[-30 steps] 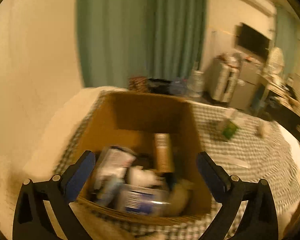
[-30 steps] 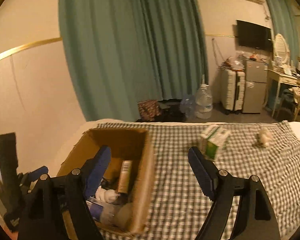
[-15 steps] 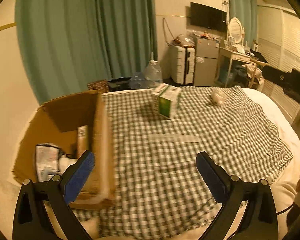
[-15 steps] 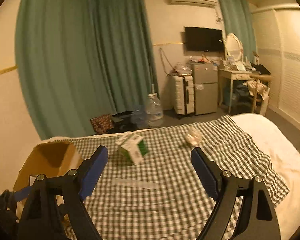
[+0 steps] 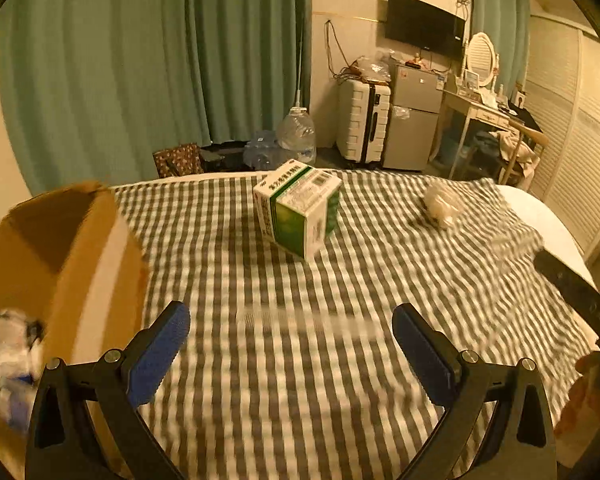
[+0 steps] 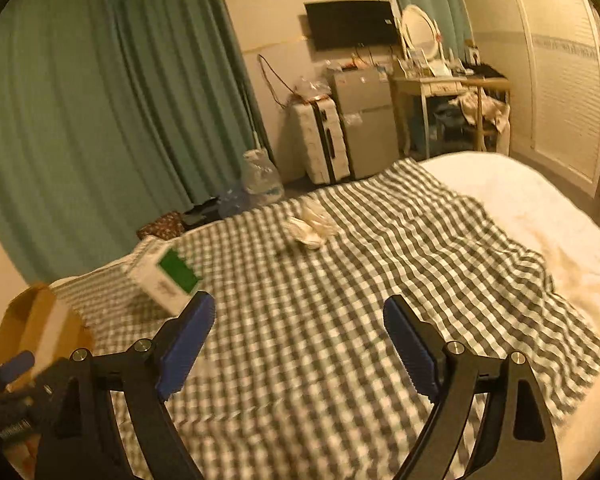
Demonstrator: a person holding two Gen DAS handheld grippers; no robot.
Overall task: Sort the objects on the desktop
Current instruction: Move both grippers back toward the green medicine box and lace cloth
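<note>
This is a lived-in bedroom in a home. A bed with a white cover fills the foreground, a checked cloth spread over it. Long green curtains hang floor to ceiling beyond the bed's far edge. On the far wall is a flat TV; below it stand a small fridge and a white suitcase. Beside them a dressing table carries a round mirror and clutter. A large water jug sits on the floor. Louvred wardrobe doors line the right wall.
</note>
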